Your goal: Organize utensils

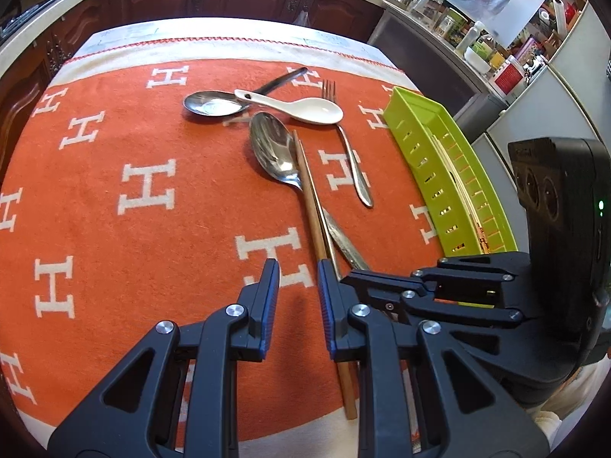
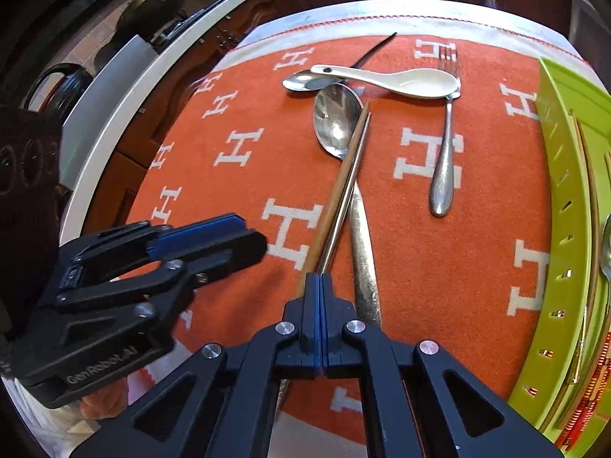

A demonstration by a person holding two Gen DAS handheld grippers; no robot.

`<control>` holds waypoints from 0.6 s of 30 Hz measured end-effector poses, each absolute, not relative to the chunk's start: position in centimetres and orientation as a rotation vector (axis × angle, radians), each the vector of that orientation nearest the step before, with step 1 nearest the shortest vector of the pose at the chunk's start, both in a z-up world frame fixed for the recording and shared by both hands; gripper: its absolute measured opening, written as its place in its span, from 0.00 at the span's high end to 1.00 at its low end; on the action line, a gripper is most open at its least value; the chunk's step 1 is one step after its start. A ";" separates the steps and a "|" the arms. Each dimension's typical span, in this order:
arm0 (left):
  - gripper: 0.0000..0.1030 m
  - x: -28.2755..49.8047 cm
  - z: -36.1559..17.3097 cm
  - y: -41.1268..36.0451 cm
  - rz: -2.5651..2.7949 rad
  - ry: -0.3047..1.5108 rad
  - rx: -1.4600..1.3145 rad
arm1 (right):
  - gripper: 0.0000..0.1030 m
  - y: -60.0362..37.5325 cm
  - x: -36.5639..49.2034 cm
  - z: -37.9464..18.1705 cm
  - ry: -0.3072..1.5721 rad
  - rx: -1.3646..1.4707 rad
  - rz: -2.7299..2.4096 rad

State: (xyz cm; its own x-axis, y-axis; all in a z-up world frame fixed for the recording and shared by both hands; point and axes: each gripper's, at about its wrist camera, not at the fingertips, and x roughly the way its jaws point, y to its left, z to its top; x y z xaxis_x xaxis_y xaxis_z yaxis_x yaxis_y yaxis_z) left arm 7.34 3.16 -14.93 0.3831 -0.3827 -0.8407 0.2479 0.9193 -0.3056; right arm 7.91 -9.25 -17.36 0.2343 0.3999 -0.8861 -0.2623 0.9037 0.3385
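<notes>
**Right gripper pinching a chopstick; left one gaping beside it**

Your right gripper (image 2: 320, 275) is clamping its fingers together on the near end of the metal chopstick (image 2: 345, 191), which is slanting up off the orange H-patterned cloth (image 2: 236, 206). The wooden chopstick (image 1: 311, 206) is lying just beside it, both tips resting against the bowl of the large steel spoon (image 1: 273, 150).

Your left gripper (image 1: 298, 267) is hanging with its fingers spread apart, gripping nothing, the wooden chopstick passing under its right finger.

Farther out, the white ceramic spoon (image 1: 301, 107) is lying across the dark-handled spoon (image 1: 215, 103) and touching the fork (image 1: 349, 145) near its tines. The green tray (image 1: 450, 175) is sitting along the cloth's right edge; you are already keeping some utensils in it, including a small spoon (image 2: 605, 252) and more chopsticks.
</notes>
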 end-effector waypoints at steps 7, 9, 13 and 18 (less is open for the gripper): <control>0.83 7.3 -15.2 2.3 -0.423 1.115 -0.122 | 1.00 -9.8 7.9 -17.6 1.273 0.146 0.445; 0.83 7.3 -15.3 1.9 -0.433 1.120 -0.116 | 0.99 -9.6 8.1 -18.1 1.294 0.163 0.450; 0.83 7.4 -15.2 1.7 -0.431 1.122 -0.110 | 0.99 -10.0 8.2 -18.5 1.304 0.199 0.452; 0.83 7.4 -15.2 2.4 -0.414 1.125 -0.118 | 0.90 -10.6 8.1 -18.0 1.287 0.240 0.453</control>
State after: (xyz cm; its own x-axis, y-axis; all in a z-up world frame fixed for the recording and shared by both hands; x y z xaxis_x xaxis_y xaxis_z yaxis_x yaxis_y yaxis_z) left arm 7.43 2.42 -15.16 0.3647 -0.3795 -0.8503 0.2624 0.9180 -0.2972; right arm 8.11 -10.58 -17.96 0.2089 0.4532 -0.8666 -0.1902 0.8881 0.4185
